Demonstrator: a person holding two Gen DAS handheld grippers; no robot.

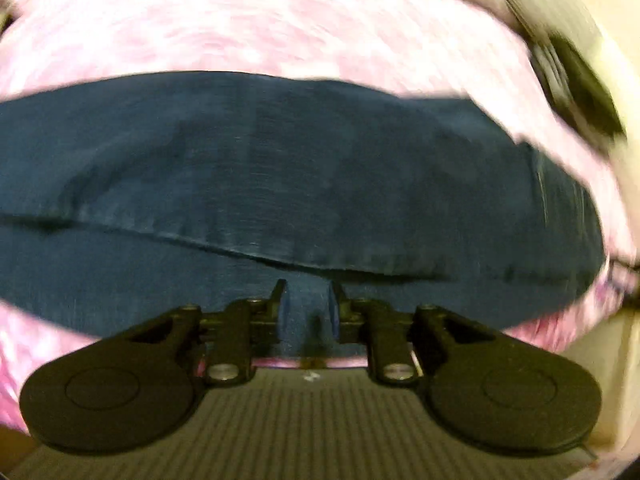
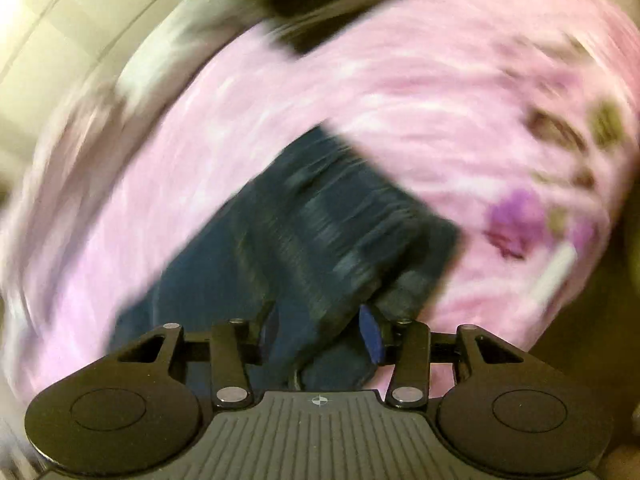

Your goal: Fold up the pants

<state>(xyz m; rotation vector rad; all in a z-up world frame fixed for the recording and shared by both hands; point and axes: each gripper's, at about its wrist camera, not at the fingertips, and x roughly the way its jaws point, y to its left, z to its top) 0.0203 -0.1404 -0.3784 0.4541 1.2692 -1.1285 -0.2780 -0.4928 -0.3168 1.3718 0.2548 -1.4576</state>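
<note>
Dark blue pants [image 1: 304,168] lie mid-frame on pink bedspread [image 1: 256,24]. Left tool [image 1: 307,300] narrowly parted, denim between pads, likely pinning the fold. Right tool [image 2: 320,328] half-open around denim; grip unclear, blurred.

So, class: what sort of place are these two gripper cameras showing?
Probably a bedroom, though the blur leaves doubt. Dark blue pants lie spread on a soft pink patterned cover, much like a bedspread, with a pale wall close behind it.
</note>
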